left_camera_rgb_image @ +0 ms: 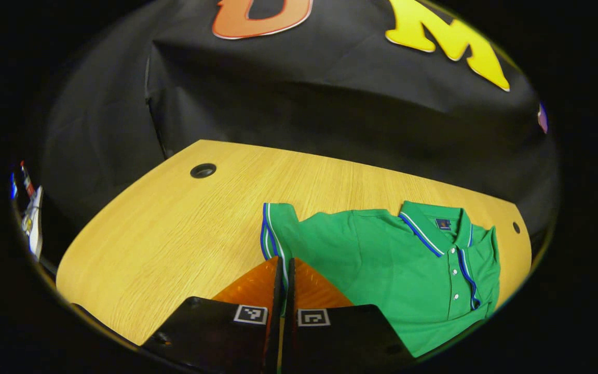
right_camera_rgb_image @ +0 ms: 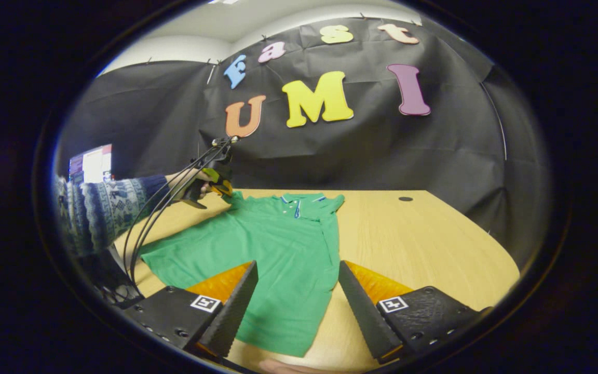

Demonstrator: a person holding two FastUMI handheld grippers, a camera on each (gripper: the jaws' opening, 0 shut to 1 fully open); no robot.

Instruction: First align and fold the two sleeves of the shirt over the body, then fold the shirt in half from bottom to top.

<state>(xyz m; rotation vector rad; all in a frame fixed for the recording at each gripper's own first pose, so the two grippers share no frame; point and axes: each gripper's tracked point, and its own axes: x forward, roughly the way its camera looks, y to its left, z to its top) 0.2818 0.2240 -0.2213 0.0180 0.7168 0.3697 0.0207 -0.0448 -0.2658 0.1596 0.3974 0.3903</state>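
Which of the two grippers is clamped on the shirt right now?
The left gripper: its fingers are shut on the blue-trimmed sleeve of the green polo shirt. The right gripper hangs open over the hem.

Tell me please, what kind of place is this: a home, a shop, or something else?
Most likely a recording booth or lab set-up, not a home. Black cloth hangs as a wall behind a bare wooden table; a green polo shirt lies on it, and a person works on it with a cabled left hand-held gripper.

Green polo shirt (right_camera_rgb_image: 278, 244) lies flat on the table, right sleeve apparently folded in.
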